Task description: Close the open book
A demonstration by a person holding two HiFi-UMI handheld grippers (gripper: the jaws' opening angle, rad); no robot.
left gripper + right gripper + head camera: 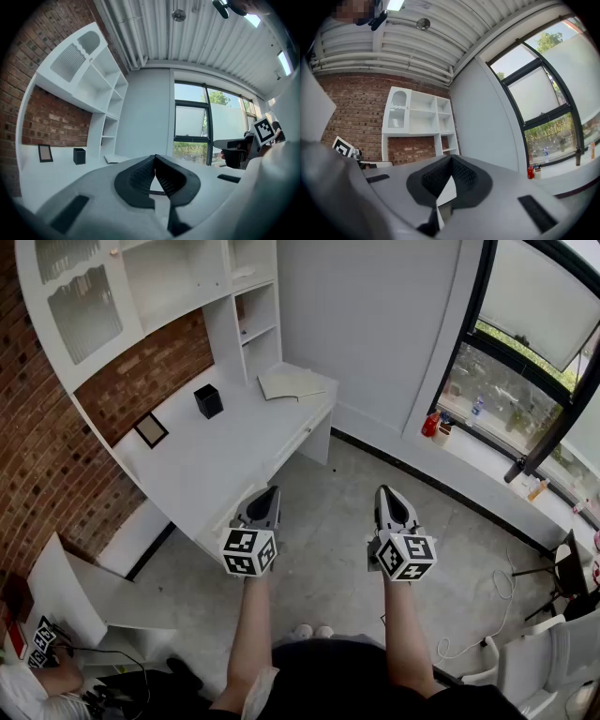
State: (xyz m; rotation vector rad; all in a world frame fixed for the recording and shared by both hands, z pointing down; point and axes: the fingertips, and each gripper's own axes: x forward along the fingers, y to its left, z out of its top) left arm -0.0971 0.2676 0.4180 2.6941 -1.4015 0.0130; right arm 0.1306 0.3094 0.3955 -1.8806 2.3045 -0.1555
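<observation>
The open book lies flat at the far end of the white desk, below the shelves. In the left gripper view the book shows small and pale beyond the jaws. My left gripper hovers over the desk's near corner, well short of the book; its jaws are shut with nothing between them. My right gripper hangs level beside it over the concrete floor, off the desk. Its jaws also meet at the tips and hold nothing.
A black box and a small picture frame stand on the desk against the brick wall. White shelving rises behind the book. A windowsill with a red bottle runs at right. White chairs and a floor cable lie lower right.
</observation>
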